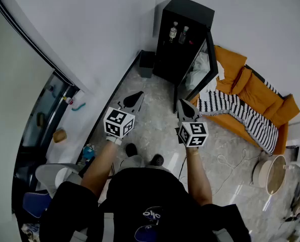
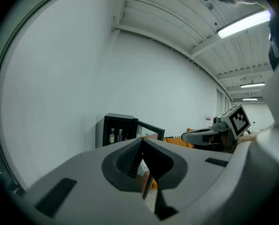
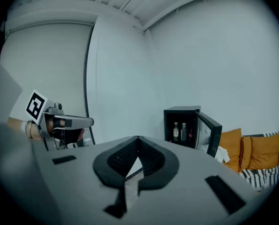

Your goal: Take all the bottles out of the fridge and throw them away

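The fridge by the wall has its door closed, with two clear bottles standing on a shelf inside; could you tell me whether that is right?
Not quite: the door of the fridge is open, swung out towards the orange sofa, as the head view shows. The two clear bottles do stand on a shelf inside.

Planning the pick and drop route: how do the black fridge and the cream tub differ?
The fridge is a black box; the tub is round and cream. The fridge stands against the wall with its door swung open and bottles inside; the tub sits out on the floor by a loose cable, and its inside looks bare. Both rest on the floor, open.
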The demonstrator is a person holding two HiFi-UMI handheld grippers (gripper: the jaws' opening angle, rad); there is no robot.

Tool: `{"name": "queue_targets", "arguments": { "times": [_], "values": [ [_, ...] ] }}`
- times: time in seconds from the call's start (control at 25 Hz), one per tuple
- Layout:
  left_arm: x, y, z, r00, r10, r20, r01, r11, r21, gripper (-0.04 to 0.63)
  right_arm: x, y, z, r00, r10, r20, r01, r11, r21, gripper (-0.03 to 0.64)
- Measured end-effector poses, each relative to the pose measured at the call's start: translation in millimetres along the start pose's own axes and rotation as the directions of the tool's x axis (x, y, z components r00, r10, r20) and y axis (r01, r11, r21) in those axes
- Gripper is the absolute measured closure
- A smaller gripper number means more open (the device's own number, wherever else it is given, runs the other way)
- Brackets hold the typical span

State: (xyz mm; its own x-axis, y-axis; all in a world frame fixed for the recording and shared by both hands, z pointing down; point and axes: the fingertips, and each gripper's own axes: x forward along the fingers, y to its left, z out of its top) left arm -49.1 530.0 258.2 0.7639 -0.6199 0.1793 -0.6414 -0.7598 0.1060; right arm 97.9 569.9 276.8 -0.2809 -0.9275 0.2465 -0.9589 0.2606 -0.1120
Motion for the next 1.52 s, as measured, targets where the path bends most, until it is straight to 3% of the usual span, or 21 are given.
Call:
{"name": "queue_targets", "arguments": {
  "times": [0.6,1.52],
  "values": [
    [-5.4,34.8,-3.5,1.0,-0.004,0.011,0.004,1.0,-0.012,0.594,24.1,16.6,4.4,1.0,-0.005,0.01,0.005,1.0,0.002,0.611],
    [-44.7,155.5,6.0,0.997,-0.041,0.071,0.045,0.998,-0.046,0.594,99.9,72.3,24.5,0.992,-0.125,0.019,0.125,0.992,-0.02,0.611]
  ]
}}
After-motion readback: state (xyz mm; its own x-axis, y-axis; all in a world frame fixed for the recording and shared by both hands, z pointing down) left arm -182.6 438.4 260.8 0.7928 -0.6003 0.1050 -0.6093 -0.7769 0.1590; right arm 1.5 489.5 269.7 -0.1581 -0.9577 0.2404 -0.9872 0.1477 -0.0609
